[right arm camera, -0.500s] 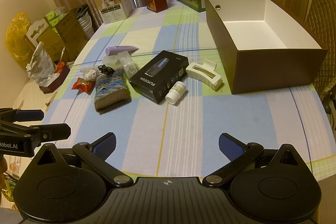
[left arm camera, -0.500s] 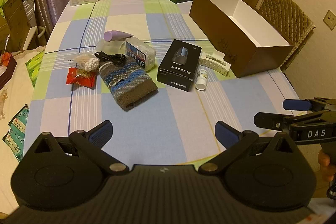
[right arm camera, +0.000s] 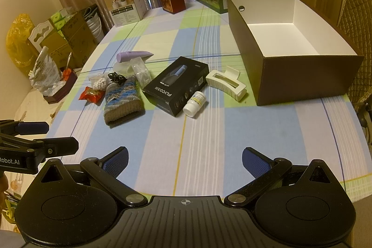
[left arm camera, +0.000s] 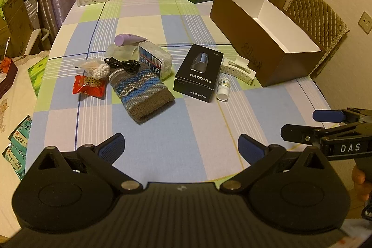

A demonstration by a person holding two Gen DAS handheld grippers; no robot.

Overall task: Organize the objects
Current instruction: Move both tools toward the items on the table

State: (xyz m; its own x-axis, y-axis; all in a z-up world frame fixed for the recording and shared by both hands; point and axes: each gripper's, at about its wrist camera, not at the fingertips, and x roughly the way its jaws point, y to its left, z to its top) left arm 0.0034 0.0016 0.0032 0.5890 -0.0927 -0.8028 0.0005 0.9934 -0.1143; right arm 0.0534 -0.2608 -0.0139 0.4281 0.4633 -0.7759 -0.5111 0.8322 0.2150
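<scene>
Two grippers, our left gripper (left arm camera: pixel 180 145) and right gripper (right arm camera: pixel 184 158), hang spread wide and empty, both tilted down over the near table (right arm camera: pixel 209 131). Ahead lies the clutter; the white pill bottle (right arm camera: pixel 194 104) is nearest our right gripper, its long axis slanting toward us. The empty brown box (right arm camera: pixel 307 83) sits beyond it to the right, so we judge the right hand better placed.

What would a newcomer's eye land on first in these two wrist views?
Probably the big brown box, open and white inside, at the table's right with nothing visible in it. Next, the clutter left of it: a black FLYCO box with a small white bottle and a cream hair claw alongside, and a striped knit pouch further left. Both grippers, left and right, hover open near the table's near edge.
</scene>
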